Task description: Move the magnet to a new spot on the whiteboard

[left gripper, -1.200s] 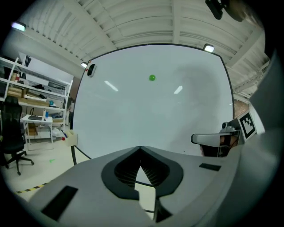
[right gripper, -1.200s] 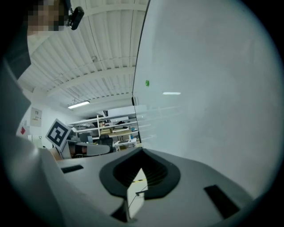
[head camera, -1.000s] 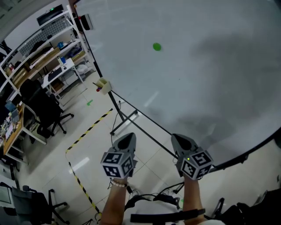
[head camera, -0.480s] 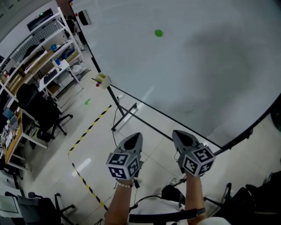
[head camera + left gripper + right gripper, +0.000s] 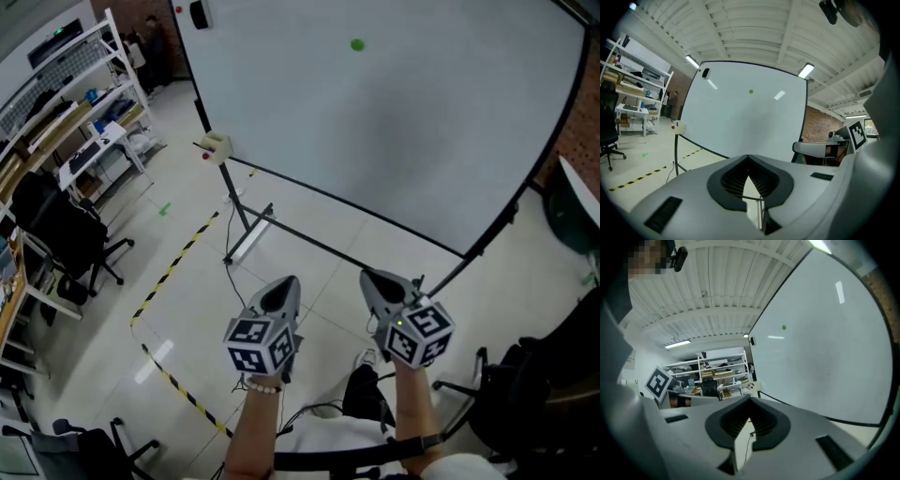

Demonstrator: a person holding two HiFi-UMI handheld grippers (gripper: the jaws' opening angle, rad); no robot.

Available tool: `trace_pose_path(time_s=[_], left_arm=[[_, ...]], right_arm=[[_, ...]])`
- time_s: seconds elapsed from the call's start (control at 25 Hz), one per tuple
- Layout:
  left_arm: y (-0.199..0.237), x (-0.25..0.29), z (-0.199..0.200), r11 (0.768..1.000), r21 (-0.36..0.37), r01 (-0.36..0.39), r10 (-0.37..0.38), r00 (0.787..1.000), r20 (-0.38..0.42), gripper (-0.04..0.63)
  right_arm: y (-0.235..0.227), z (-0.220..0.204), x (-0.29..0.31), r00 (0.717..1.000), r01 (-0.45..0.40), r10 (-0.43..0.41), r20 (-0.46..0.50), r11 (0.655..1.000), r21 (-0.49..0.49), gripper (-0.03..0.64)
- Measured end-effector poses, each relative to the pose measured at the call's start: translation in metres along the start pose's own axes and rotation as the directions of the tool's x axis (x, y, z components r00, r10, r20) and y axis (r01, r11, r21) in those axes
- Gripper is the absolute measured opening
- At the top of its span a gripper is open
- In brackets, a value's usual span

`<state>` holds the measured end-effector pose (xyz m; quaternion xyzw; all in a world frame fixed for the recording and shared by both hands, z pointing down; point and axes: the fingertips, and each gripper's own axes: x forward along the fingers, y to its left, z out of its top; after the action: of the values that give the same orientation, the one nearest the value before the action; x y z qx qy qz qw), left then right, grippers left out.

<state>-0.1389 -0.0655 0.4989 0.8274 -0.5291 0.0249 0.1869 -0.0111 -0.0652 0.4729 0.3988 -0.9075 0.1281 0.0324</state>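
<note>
Green magnet [image 5: 357, 44] on whiteboard [image 5: 394, 131], shelves [image 5: 94, 94] nearby

A small round green magnet [image 5: 357, 44] sticks flat to a large white whiteboard [image 5: 412, 141], high on its surface near the top edge and slightly left of center. The whiteboard, black-framed, stands upright on a floor stand, and the surface around the magnet is blank.

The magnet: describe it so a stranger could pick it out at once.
A large whiteboard stands across the room ahead of the person. High on it, in its upper part, sits the magnet, a small round dot. It is the only green thing on the otherwise plain white surface.
</note>
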Motion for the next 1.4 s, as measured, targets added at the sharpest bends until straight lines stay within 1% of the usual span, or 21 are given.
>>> trace_pose_path(time_s=[0.12, 0.24, 0.36, 0.48, 0.6, 0.76, 1.04, 1.4], left_arm=[[-0.016, -0.037, -0.011, 0.999, -0.011, 0.046, -0.046, 0.999, -0.004, 0.000], [-0.032, -0.064, -0.017, 0.997, -0.018, 0.070, -0.070, 0.998, 0.004, 0.000], [-0.047, -0.081, -0.020, 0.997, -0.015, 0.078, -0.078, 0.997, 0.010, 0.000], [-0.056, -0.091, -0.019, 0.998, -0.005, 0.064, -0.064, 0.998, 0.019, 0.000], [-0.060, -0.095, -0.018, 0.999, 0.018, 0.046, -0.046, 0.999, 0.016, 0.000], [-0.064, -0.092, -0.023, 0.999, 0.023, 0.032, -0.033, 0.999, 0.018, 0.000], [-0.082, -0.090, -0.023, 0.999, 0.032, 0.043, -0.044, 0.999, 0.018, 0.000], [-0.083, -0.093, -0.017, 0.998, 0.040, 0.047, -0.048, 0.998, 0.034, 0.000]], right_arm=[[0.036, -0.010, -0.024, 1.000, 0.015, -0.015, -0.017, 1.000, 0.003, 0.003], [0.056, -0.007, -0.044, 0.999, 0.024, -0.024, -0.022, 1.000, -0.018, 0.003], [0.067, -0.001, -0.056, 1.000, 0.015, -0.016, -0.012, 0.999, -0.035, 0.003], [0.072, 0.003, -0.063, 1.000, -0.008, 0.008, -0.002, 0.999, -0.043, 0.003], [0.072, 0.004, -0.070, 1.000, -0.020, 0.020, 0.017, 1.000, -0.025, 0.003], [0.064, -0.003, -0.080, 0.999, -0.018, 0.018, 0.030, 1.000, -0.011, 0.003], [0.058, -0.007, -0.095, 1.000, -0.011, 0.012, 0.027, 1.000, -0.011, 0.003], [0.061, -0.001, -0.096, 0.999, -0.003, 0.004, 0.032, 1.000, -0.019, 0.003]])
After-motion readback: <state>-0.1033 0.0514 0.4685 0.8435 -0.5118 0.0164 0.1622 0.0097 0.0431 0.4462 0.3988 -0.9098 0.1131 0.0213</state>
